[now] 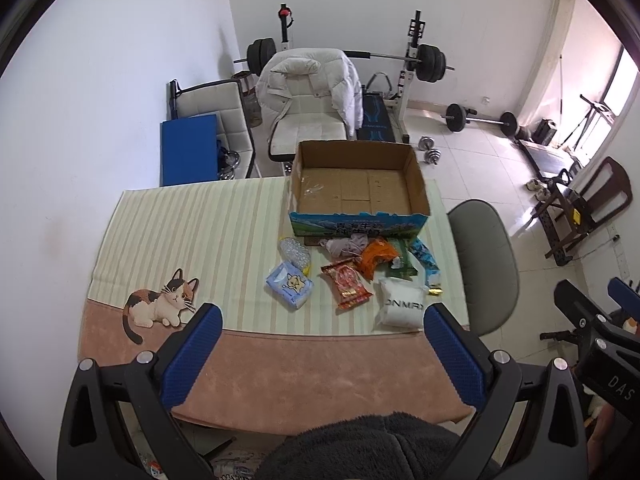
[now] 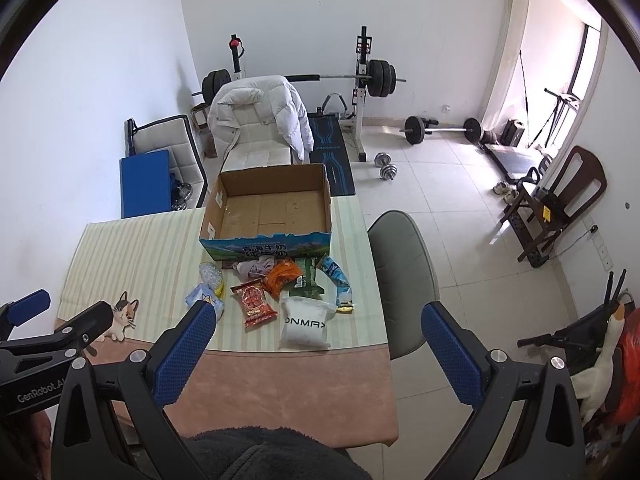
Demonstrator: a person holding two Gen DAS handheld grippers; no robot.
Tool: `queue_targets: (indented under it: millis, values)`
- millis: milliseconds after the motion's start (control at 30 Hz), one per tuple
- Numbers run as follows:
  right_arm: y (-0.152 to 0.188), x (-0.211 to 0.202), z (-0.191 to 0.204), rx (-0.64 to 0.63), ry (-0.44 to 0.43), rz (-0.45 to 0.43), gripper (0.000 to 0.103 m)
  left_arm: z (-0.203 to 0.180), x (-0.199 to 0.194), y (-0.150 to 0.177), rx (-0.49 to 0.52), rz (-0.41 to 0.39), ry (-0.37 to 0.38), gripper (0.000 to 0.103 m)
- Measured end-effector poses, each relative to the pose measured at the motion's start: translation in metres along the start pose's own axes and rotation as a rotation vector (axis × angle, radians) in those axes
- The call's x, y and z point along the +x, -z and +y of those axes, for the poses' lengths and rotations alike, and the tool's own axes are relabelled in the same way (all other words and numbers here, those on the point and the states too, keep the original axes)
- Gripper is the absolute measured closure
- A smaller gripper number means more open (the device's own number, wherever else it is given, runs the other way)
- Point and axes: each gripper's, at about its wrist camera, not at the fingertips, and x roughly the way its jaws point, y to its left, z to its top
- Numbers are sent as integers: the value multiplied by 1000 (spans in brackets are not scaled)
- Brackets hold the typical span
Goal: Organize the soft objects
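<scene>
An open, empty cardboard box stands at the table's far side. In front of it lie several soft items: a white pouch, a red snack bag, an orange bag, a blue tissue pack, a bubble-wrap ball, a pale cloth, a green packet and a blue wrapper. My left gripper and right gripper are both open and empty, held above the table's near edge.
The table carries a striped cloth with a cat picture. A grey chair stands at the table's right. Behind are a white chair with a jacket, a weight bench, barbells and dumbbells on the tiled floor.
</scene>
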Motion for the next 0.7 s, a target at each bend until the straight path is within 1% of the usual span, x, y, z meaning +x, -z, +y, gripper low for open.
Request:
queue_targets:
  millis: [67,100,133,167,200,233,267,300,333,367,400,433,467,500,533,600,667,700]
  values:
    - [-3,27,-2,2,20,29,0,4,23,-2,-4,11,-36,0]
    - [-4,41,-3,0,22,49,0,7,43,-5,-6,27,-55,0]
    - [-5,63,-4,-2,24,84,0,8,58,-5,-6,43,-73,0]
    - [-4,89,-5,0,21,130,0,11,86,-6,-7,83,-97,0]
    - [-3,112,-6,3,10,171,0,13,101,-6,-8,102,-103,0]
    - [0,148,-8,14,-4,233,0,18,131,-7,-14,153,-112,0]
    - [5,179,-9,32,-15,286,0,21,150,-4,-19,190,-118,0]
    - [9,198,-9,43,-24,316,0,24,173,1,-27,229,-115,0]
    - [16,233,-9,61,-35,370,0,29,193,3,-39,265,-109,0]
    - [21,260,-7,71,-37,408,0,34,215,6,-54,310,-114,0]
    - [28,291,-5,77,-39,454,0,40,238,10,-81,354,-96,0]
    - [34,312,-3,80,-37,480,0,45,254,14,-107,380,-87,1]
    - [41,340,0,85,-40,520,0,53,277,18,-138,421,-87,1]
    - [49,369,4,87,-43,567,0,57,292,23,-157,448,-79,2]
    - [54,389,8,90,-46,597,0,61,305,28,-174,469,-76,6]
    - [64,423,15,92,-53,628,0,69,333,35,-214,515,-76,8]
    - [70,442,24,80,-36,656,0,73,353,38,-241,552,-59,8]
    - [72,456,28,75,-29,667,0,73,361,37,-250,562,-50,11]
